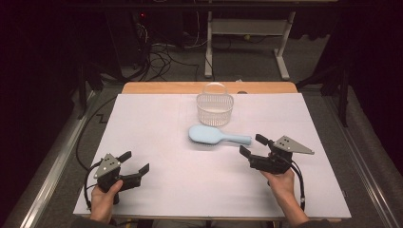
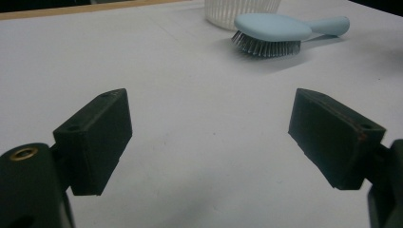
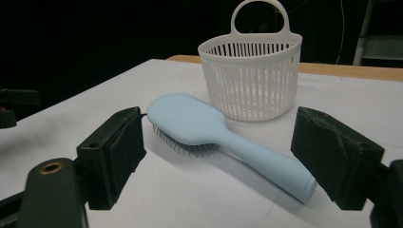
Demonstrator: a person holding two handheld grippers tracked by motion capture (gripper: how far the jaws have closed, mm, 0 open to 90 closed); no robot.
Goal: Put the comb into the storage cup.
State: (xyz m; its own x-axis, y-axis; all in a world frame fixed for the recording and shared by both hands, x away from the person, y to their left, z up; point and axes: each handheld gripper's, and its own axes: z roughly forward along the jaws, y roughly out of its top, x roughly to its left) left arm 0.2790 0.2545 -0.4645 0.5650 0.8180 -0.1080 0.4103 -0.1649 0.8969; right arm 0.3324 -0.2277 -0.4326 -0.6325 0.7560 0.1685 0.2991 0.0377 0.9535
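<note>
Hairbrush, pale blue plastic (image 3: 214, 137): lies bristles-down on white surface (image 1: 157, 137), just before white slotted plastic basket (image 3: 250, 80), handle toward right gripper (image 1: 254, 145) for easy grasp; its fingers apart, empty. Left gripper (image 1: 134, 162): well apart, fingers apart, idle.

The left hand (image 1: 103, 199) enters from the near edge at the left and grips the body of the left gripper (image 1: 134, 162). This gripper sits low, close to the near left corner, and points toward the far right. Its jaws stand wide apart with nothing between them.

The right hand (image 1: 281, 184) enters from the near edge at the right and holds the right gripper (image 1: 253, 146). This gripper points toward the far left. Its jaws are spread wide and its pads press on nothing. A cable trails back from each gripper along the wrist.
</note>
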